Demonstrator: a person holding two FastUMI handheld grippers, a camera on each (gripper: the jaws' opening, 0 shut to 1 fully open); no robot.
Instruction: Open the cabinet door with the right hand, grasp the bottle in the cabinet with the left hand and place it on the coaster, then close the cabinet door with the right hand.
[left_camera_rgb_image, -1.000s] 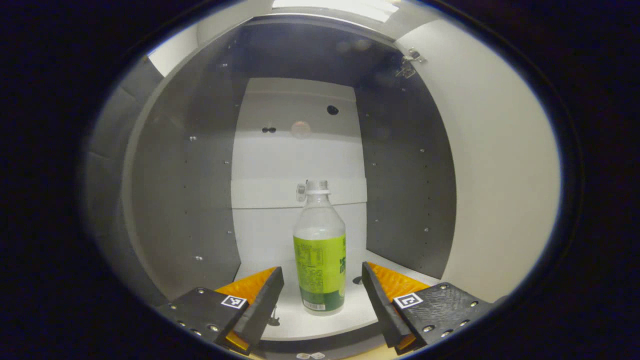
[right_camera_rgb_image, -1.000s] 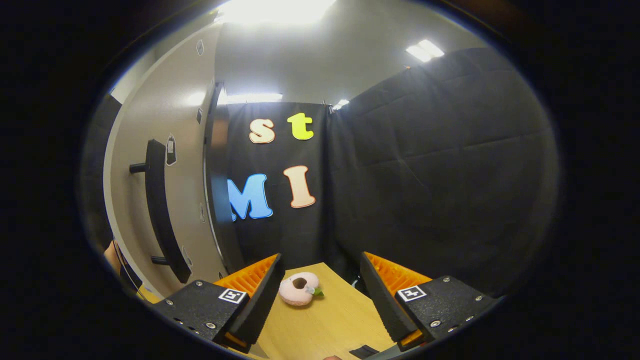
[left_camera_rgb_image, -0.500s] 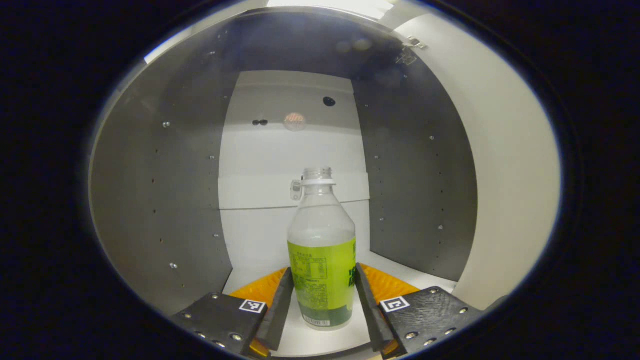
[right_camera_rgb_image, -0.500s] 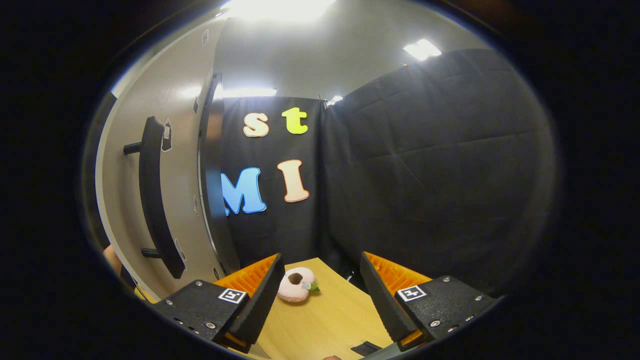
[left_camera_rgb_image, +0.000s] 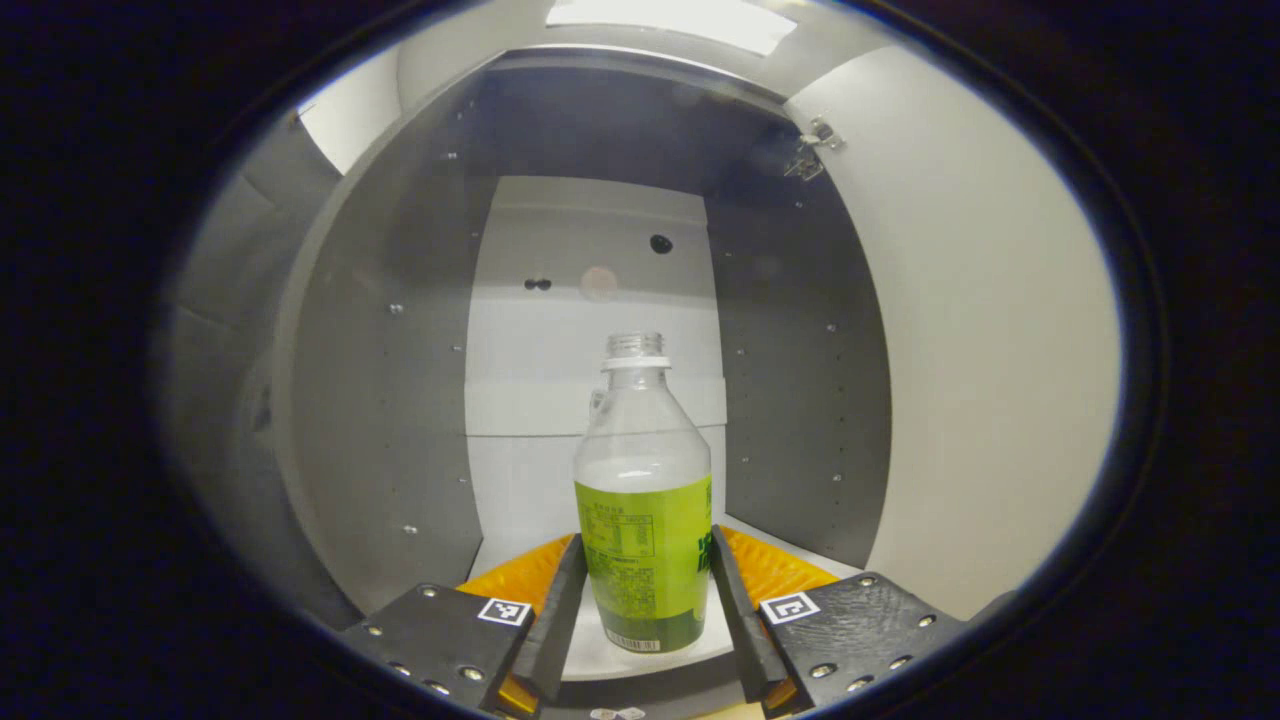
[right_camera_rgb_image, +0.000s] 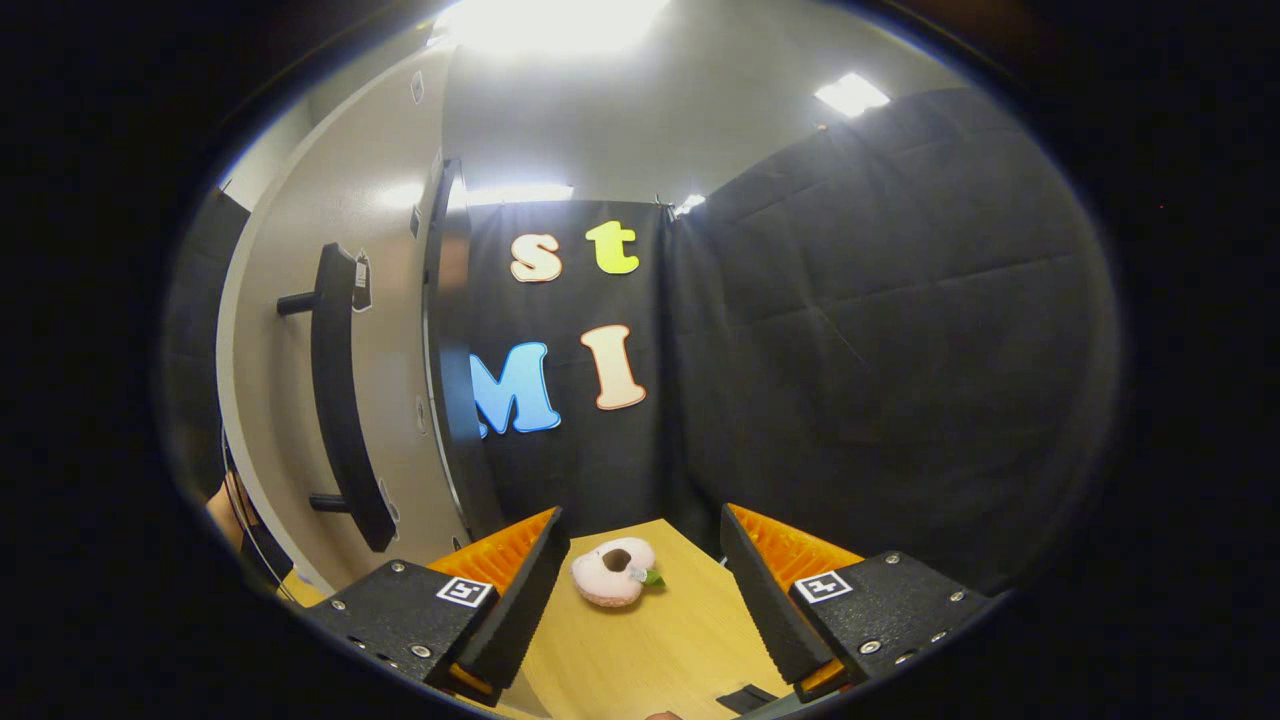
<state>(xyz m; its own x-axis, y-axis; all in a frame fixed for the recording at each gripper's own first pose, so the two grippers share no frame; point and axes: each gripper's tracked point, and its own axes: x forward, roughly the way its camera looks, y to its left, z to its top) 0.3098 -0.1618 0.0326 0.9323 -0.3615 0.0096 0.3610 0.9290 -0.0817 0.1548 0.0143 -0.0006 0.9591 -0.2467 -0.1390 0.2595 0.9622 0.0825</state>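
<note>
Cabinet (left_camera_rgb_image: 400, 420) stands open in the left gripper view, its door (left_camera_rgb_image: 980, 350) swung wide to the right; in the right gripper view I see the door's outer face with its long dark handle (right_camera_rgb_image: 340, 400). I judge I'm in the grasp step: the left gripper (left_camera_rgb_image: 645, 610) has both fingers closed against the label of the bottle (left_camera_rgb_image: 645, 500), which stands upright, uncapped, on the cabinet floor near the front edge. Next move, as I read it: lift clear of the sill, back straight out without clipping the door, carry to the coaster, which I haven't located. The right gripper (right_camera_rgb_image: 640, 590) hangs with jaws wide apart, holding nothing, over the wooden table (right_camera_rgb_image: 660, 650) near a small pink plush toy (right_camera_rgb_image: 612, 572). Against a second ago: the left jaws were spread either side of the bottle, now they're clamped; the bottle looks drawn slightly outward.
</note>
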